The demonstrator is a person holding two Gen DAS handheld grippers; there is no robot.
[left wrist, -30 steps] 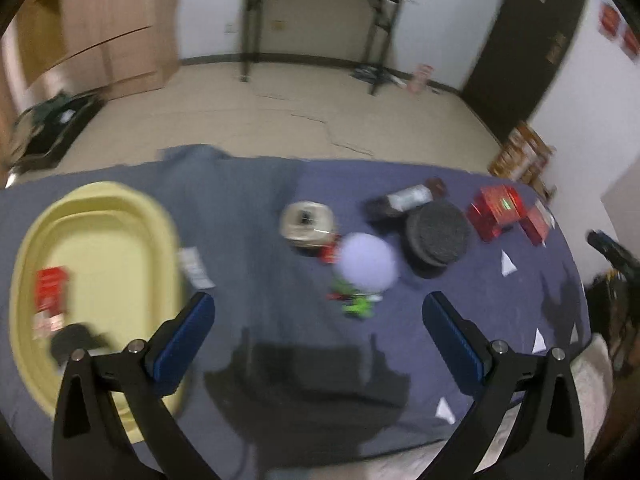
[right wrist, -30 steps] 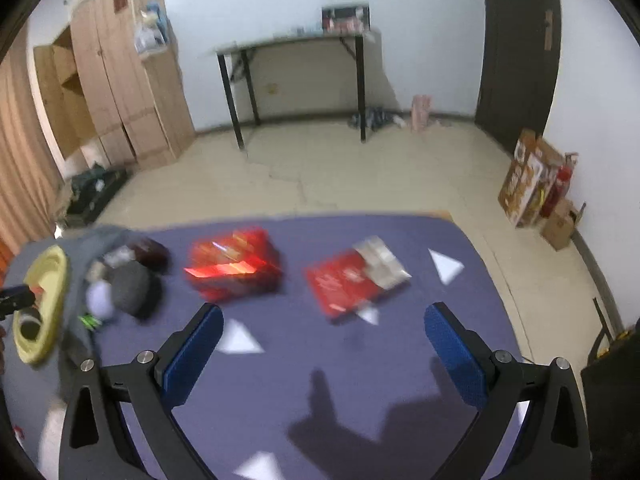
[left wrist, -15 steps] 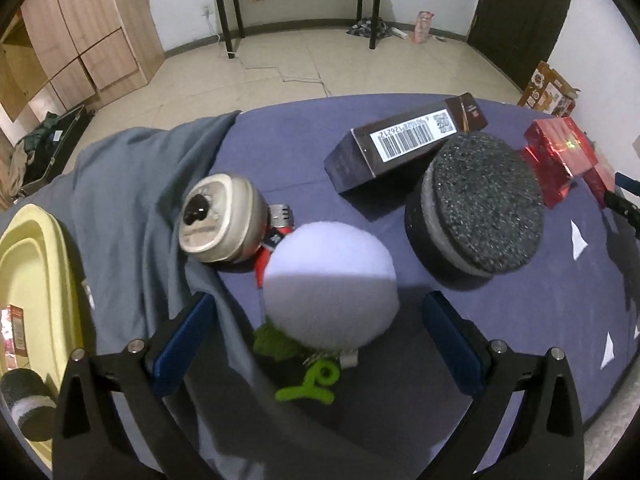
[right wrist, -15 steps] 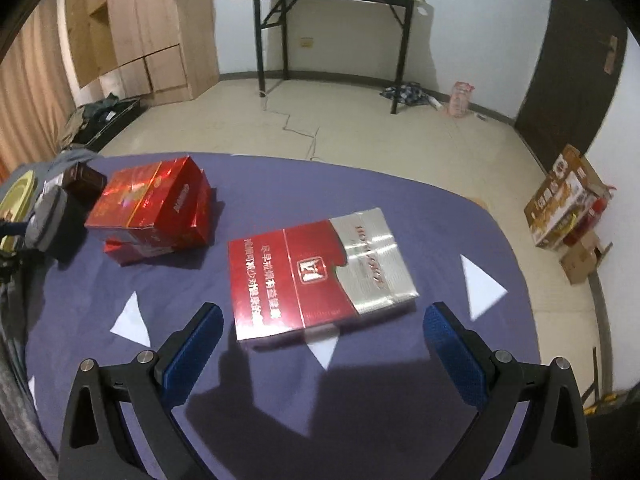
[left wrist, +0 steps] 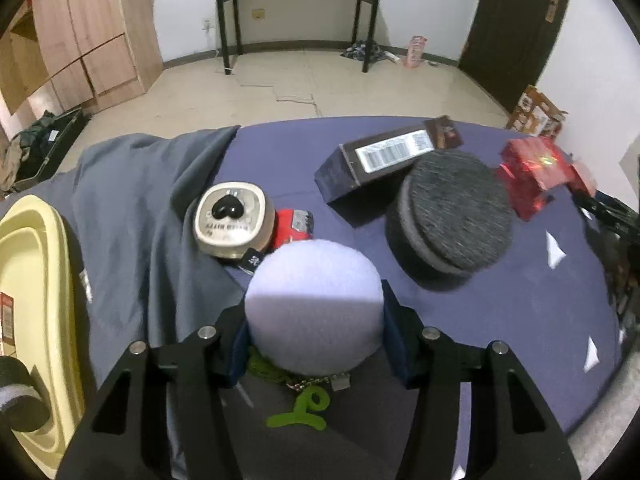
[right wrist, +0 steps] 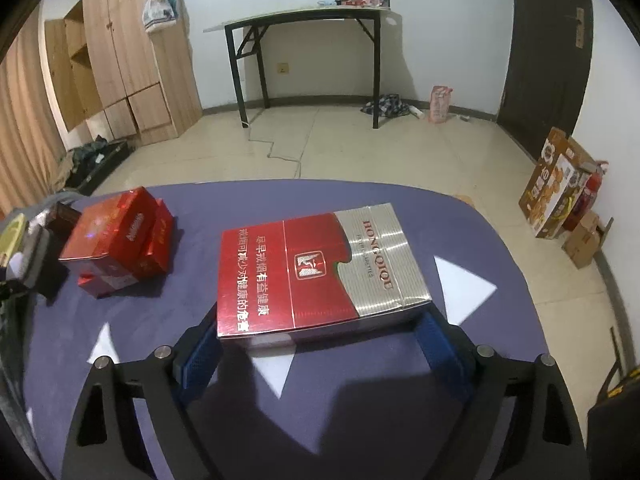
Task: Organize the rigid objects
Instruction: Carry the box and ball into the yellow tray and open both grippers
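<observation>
White round pad (left wrist: pixel 314 308): it lies on the blue-covered table (left wrist: pixel 520 320), nearest the left wrist camera, over a green clip (left wrist: pixel 298 408) and a short chain.
Left gripper (left wrist: pixel 314 340): its jaws are closing, with the pad between them; the blue pads are seen against both flanks of it, so it is judged gripped or all but gripped.
Handling of the pad: a felt-like face is shown, so it is judged light, not slippery and somewhat yielding; it is best taken across its widest part, low on the rim, so that the chain is not snagged.
Cigarette carton (right wrist: pixel 316 272): it lies flat on the table in the right wrist view, red and silver, its long side across the jaws.
Right gripper (right wrist: pixel 316 344): its jaws are closing about the near end of the carton; whether the pads press yet cannot be told, as the box hides the contact.
Handling of the carton: stiff card with a glossy wrap is assumed, light but slick and easily dented; a hold on the two short end faces, kept level, is advised.
Neighbours: a dark round pad (left wrist: pixel 452 220), a barcoded dark box (left wrist: pixel 384 160), a cream tin (left wrist: pixel 232 220) and red boxes (right wrist: pixel 116 236) are set nearby.
Destination: a yellow tray (left wrist: pixel 36 280) is seen at the left edge, judged the likely place for sorted things.
</observation>
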